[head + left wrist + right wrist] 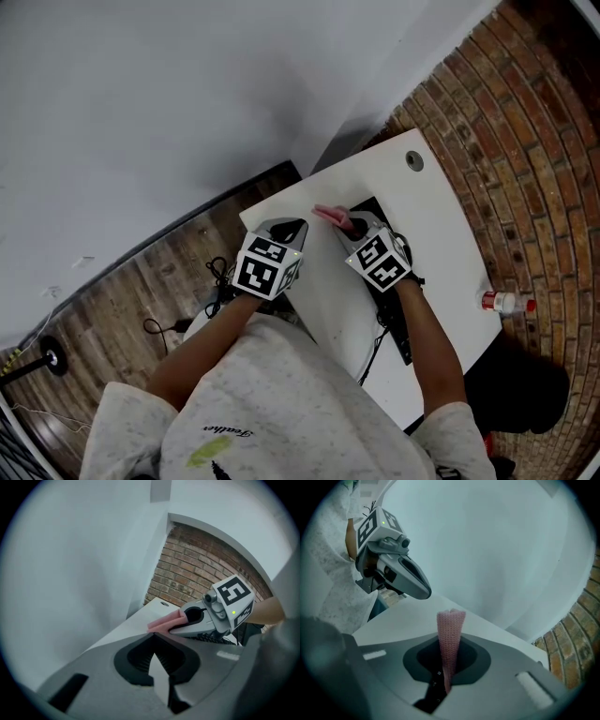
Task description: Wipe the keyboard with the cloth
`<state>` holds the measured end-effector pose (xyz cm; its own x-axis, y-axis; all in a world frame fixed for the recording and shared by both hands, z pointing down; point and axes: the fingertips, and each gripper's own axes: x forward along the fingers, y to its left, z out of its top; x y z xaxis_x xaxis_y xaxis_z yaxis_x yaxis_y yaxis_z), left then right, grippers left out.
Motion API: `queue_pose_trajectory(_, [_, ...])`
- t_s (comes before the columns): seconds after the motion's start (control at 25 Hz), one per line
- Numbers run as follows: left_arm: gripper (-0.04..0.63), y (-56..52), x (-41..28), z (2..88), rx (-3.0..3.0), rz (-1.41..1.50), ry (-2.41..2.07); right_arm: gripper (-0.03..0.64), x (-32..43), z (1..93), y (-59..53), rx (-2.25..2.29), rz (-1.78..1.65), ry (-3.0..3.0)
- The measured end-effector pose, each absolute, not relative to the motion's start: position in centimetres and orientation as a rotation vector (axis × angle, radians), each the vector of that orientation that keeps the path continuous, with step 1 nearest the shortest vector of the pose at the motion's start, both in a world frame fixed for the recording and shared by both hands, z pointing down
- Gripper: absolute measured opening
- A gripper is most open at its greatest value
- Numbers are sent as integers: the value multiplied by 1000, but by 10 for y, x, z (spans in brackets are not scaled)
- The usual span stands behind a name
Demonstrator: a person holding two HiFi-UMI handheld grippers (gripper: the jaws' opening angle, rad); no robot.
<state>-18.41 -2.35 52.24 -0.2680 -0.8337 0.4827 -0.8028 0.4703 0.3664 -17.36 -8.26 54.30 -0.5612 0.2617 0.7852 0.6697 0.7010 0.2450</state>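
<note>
Here, the right gripper (449,644) clamps a pink cloth (451,623) that sticks out ahead of its jaws. Just to its left, the left gripper (152,637) has its jaws closed on nothing.

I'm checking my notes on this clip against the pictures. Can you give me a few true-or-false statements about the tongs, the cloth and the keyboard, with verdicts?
1. The right tongs are clamped on a pink cloth. True.
2. The left tongs hold a second cloth. False: they are closed with nothing between them.
3. The keyboard is white. False: it is black and lies on the table under the right tongs and forearm.
4. The table is white and has a round hole near its far corner. True.
</note>
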Motion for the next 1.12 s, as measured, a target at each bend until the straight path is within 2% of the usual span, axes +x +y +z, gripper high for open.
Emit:
queue_pose_trajectory(0.52, [-3,-13,-172,513,1358,-55,-2116,26,-149,524,-57,-638,-551,-2298])
queue_pose_trajectory(0.84, [-3,-56,-164,497,1493,-28,-2048,25,-128,480,-96,-288,-262,-2538])
queue_pose_trajectory(1.12, [-3,-110,-141,482,1708,60,-1904,25,-81,458,-146,94,-139,-2613])
